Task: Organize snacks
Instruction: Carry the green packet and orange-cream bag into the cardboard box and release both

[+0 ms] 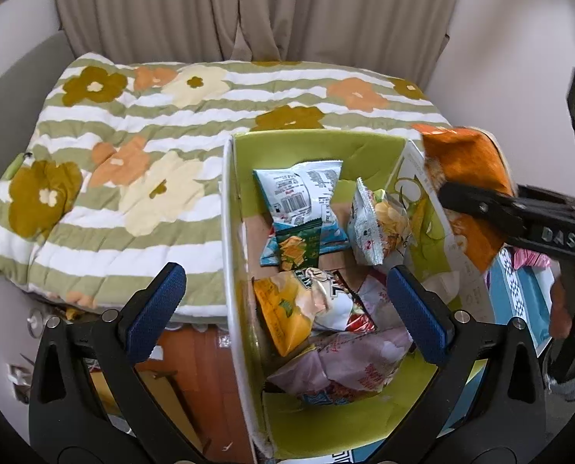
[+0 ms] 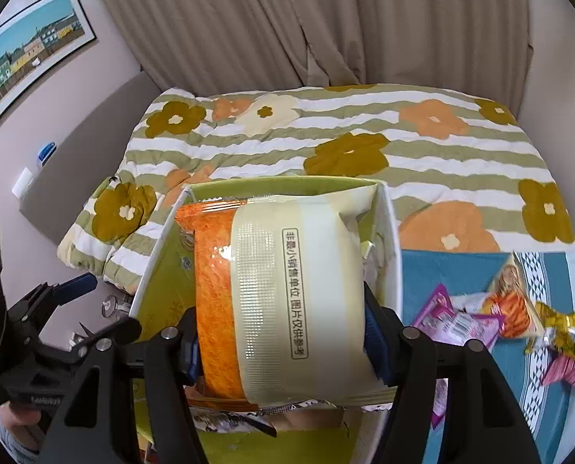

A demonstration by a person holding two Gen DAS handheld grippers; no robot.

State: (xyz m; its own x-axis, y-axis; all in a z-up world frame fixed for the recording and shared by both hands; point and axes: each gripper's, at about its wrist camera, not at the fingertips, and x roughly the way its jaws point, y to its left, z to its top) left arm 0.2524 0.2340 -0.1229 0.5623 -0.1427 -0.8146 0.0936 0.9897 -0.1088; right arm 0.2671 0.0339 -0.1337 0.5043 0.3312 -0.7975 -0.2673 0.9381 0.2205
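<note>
Holding the orange packet (image 2: 248, 301) clamped over the half-filled green box (image 1: 326, 143), the right gripper (image 2: 283, 344) is finishing one more; left gripper (image 1: 283, 309) is hanging apart, several snacks (image 2: 519, 309) are waiting on the cloth

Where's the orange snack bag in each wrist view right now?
Left wrist: orange bag at right edge, pinched by the right gripper, over the box's right wall.
Right wrist: fills centre, between the fingers, over the box.
Shared landmark: green box.

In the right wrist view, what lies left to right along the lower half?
Left gripper → green box → orange-and-cream snack bag held by the right gripper → purple packet → gold-wrapped candy.
</note>
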